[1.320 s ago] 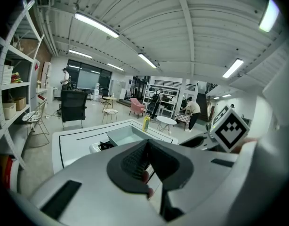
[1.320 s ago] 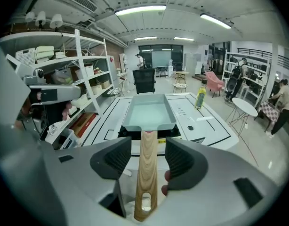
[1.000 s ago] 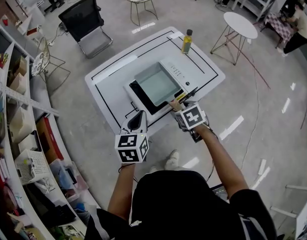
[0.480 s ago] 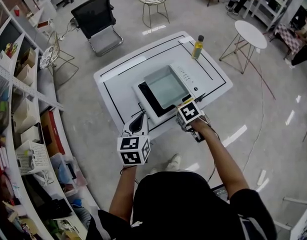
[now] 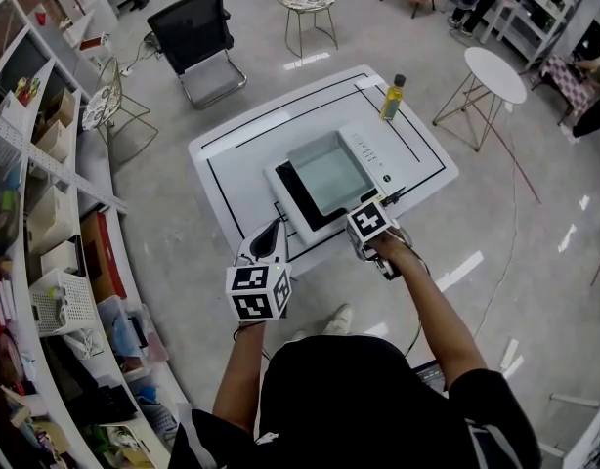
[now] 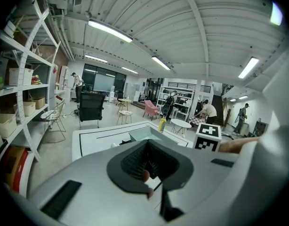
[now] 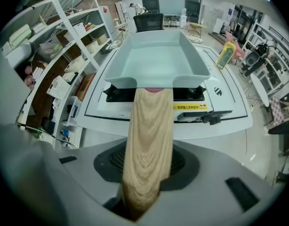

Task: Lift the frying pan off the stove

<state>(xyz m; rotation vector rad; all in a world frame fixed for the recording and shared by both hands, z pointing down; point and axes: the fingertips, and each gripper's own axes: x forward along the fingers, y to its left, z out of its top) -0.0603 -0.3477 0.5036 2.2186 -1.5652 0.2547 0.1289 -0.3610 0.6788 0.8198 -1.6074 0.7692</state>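
White table (image 5: 232, 154) on the open workshop floor, with the frying pan (image 5: 329, 172) sitting on the stove (image 5: 376, 159). Your right gripper (image 5: 368, 225) points straight down, its jaws having just been closing onto the pan's wooden handle (image 7: 147, 140) — your left gripper (image 5: 275, 229) hovers alongside, tips together, empty.

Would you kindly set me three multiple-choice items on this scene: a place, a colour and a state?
1. Where does the yellow bottle stand? A on a shelf; B on the white table, near a far corner; C on the floor.
2. What colour is the handle of the frying pan? A black; B red; C pale wood.
3. The frying pan is: A empty; B lidded; C full of water.
Answers: 1 B, it stands by the table's far edge; 2 C, wood grain shows in the right gripper view; 3 A, its bare inside shows.
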